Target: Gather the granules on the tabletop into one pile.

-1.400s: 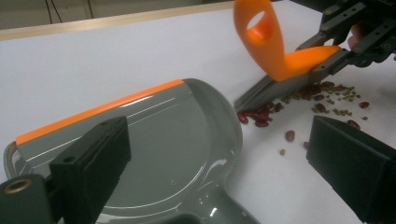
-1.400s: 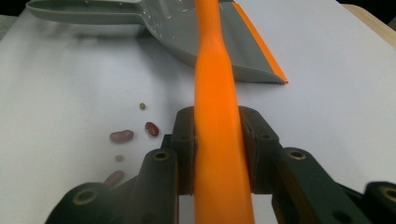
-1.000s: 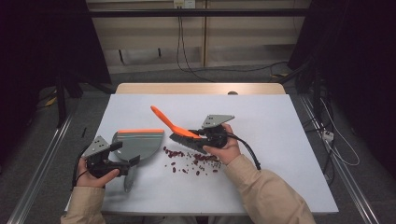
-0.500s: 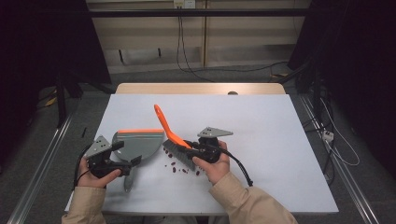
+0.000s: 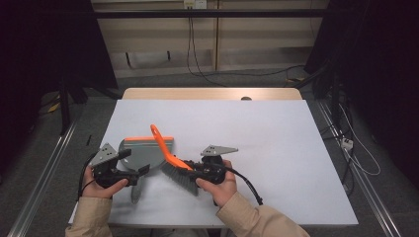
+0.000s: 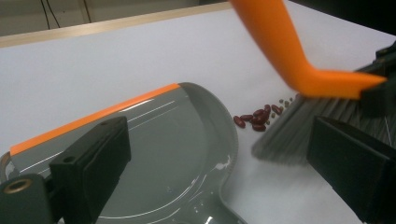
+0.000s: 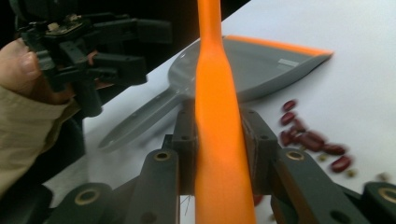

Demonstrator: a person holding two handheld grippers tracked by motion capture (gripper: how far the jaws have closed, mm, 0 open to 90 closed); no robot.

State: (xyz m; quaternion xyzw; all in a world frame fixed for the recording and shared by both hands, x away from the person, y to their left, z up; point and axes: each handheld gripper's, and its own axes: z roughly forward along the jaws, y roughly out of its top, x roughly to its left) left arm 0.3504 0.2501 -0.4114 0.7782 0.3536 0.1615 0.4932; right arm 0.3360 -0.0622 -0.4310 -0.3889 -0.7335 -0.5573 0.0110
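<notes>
Right gripper [image 5: 193, 170]: I'm seeing it clamping the orange brush [image 7: 219, 116] handle, jaws tight on both sides.
Brush: bristles resting on the table [image 5: 276, 133] just beside the dustpan [image 6: 187, 158].
Beans [image 6: 257, 119]: lying between bristles and pan edge.
Left gripper [image 5: 136, 173]: I'm reading the jaws as standing apart over the pan, gripping nothing.

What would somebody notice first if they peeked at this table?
Probably the bright orange brush, in the middle of the white table, clamped in the right gripper. Next to its bristles sits a little pile of red beans. On the left lies a grey dustpan with an orange edge, beside the left gripper.
</notes>
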